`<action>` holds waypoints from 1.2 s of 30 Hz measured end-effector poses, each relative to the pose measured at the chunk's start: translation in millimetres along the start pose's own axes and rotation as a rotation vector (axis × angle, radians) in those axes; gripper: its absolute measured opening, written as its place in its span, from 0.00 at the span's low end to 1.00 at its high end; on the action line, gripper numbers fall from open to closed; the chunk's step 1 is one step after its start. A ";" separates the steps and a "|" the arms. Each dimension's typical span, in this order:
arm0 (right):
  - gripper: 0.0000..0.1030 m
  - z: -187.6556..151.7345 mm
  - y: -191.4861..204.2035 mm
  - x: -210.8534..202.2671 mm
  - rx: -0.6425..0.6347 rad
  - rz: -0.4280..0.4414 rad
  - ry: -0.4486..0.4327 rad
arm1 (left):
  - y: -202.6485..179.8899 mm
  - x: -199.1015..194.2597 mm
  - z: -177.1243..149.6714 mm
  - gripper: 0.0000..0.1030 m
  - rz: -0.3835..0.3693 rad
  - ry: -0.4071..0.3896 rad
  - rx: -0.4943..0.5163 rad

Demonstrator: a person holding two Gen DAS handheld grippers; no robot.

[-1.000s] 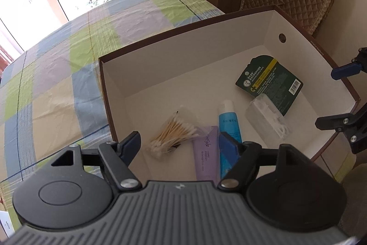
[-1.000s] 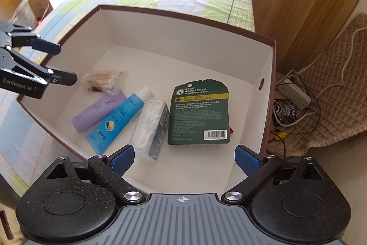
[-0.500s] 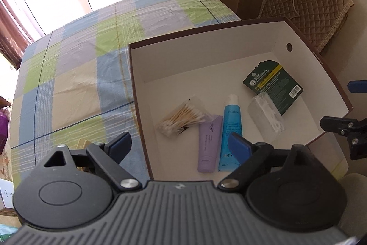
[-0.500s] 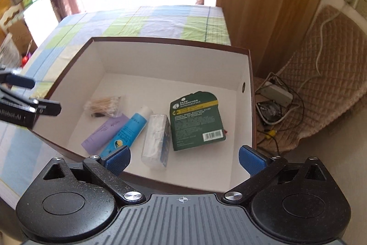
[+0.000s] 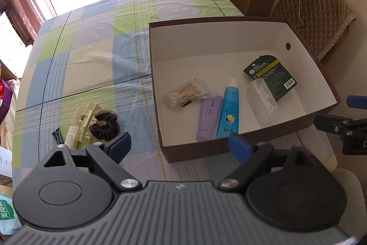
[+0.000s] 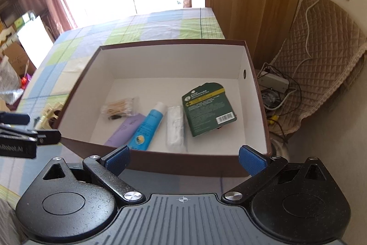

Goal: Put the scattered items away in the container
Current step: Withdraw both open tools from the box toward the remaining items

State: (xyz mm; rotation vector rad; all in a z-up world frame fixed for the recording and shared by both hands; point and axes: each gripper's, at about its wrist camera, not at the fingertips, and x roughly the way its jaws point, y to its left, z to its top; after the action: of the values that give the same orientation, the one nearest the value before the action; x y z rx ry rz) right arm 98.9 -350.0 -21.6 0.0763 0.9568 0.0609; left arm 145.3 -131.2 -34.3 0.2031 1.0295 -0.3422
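A brown box with white inner walls [image 5: 206, 45] [image 6: 174, 61] stands on the checked tablecloth. Inside lie cotton swabs [image 5: 185, 94] [image 6: 119, 106], a purple tube [image 5: 208, 117] [image 6: 126, 129], a blue tube [image 5: 229, 113] [image 6: 149, 125], a clear packet [image 5: 262, 97] [image 6: 175, 128] and a dark green card pack [image 5: 270, 74] [image 6: 207, 109]. Left of the box on the cloth rest a cream hair claw [image 5: 86, 119], a dark scrunchie [image 5: 105, 124] and small tubes [image 5: 70, 138]. My left gripper [image 5: 179, 148] is open and empty, held before the box's near wall. My right gripper [image 6: 183, 159] is open and empty too.
The checked cloth [image 5: 91, 49] runs far and left of the box. A quilted brown cushion [image 6: 321, 56] with cables and a power strip [image 6: 273, 84] lies right of the table. Bags and cartons [image 6: 13, 56] crowd the left side.
Both grippers have pulled back and up from over the box, so the whole box shows. The hair claw, scrunchie and small tubes have come into the left wrist view.
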 end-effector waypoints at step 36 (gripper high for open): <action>1.00 -49.5 147.3 11.5 -0.236 0.254 0.094 | 110.2 -54.5 -109.2 0.87 0.152 0.021 -0.206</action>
State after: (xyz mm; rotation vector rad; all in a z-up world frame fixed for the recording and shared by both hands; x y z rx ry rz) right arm 62.3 -200.5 -45.9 -0.0237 1.0231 0.4141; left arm 73.1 16.4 -41.5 0.0982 1.0555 -0.0955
